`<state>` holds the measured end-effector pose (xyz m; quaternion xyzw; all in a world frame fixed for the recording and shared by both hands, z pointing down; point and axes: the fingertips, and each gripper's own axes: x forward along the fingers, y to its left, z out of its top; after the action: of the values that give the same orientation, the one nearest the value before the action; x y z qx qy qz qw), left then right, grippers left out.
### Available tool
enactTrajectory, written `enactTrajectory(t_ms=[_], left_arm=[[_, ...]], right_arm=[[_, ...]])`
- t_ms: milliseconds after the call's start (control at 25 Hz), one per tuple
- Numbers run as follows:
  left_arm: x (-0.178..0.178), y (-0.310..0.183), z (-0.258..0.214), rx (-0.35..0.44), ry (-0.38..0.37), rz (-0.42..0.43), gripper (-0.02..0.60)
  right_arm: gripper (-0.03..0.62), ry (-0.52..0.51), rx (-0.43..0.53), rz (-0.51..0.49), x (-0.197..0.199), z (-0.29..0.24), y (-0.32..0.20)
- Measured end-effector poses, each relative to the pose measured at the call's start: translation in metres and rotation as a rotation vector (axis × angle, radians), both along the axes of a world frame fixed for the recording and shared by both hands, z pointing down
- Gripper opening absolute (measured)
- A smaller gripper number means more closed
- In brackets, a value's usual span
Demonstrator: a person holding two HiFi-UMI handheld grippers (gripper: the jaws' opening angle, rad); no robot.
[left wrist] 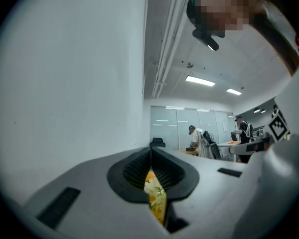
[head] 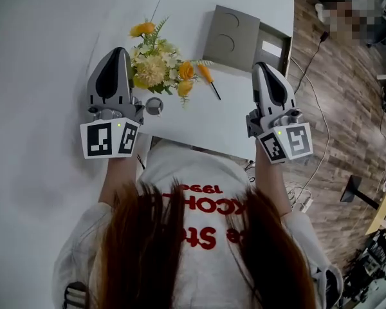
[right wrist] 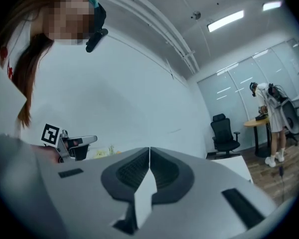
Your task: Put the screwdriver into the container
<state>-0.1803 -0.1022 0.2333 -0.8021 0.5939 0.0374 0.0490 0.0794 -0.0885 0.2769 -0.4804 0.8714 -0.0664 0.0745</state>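
A white table fills most of the head view, with wood-pattern floor to its right. At the near edge sits the person, seen from above as long reddish-brown hair and a white shirt with red print. On the far right part of the table lies the grey container, a flat square box whose top panel carries two round marks, with an open recess along its right side. The left gripper is held over the near left part of the table and points away from the person. In its own view its jaws meet tip to tip with nothing between them, and only a sliver of yellow flower shows through the gap behind the pads. The right gripper is held at the near right, just near of the container. Its jaws are likewise closed against each other and hold nothing. Between the two grippers, nearer the left one, a bunch of yellow and orange flowers lies on the table. The screwdriver, with an orange handle and a thin dark shaft, lies flat just right of the flowers and left of the right gripper, outside the container and clear of both grippers. A small round grey object rests just near of the flowers, beside the left gripper.
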Motion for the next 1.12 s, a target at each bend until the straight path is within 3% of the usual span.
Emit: enactTrajectory(t_ms=[160, 600, 760, 1120], left_arm=[[-0.001, 0.002, 0.012, -0.016, -0.018, -0.016, 0.011], [-0.022, -0.008, 0.024, -0.046, -0.031, -0.072, 0.011], [-0.030, -0.006, 0.033, -0.064, -0.031, -0.089, 0.011], [-0.035, -0.013, 0.046, -0.100, -0.037, -0.108, 0.011]], right_arm=[[0.006, 0.027, -0.073, -0.040, -0.014, 0.035, -0.015], [0.009, 0.232, -0.347, -0.159, -0.067, 0.174, -0.058], [0.077, 0.313, -0.418, -0.185, -0.085, 0.217, -0.070], [0.135, 0.498, -0.555, -0.230, -0.109, 0.295, -0.081]])
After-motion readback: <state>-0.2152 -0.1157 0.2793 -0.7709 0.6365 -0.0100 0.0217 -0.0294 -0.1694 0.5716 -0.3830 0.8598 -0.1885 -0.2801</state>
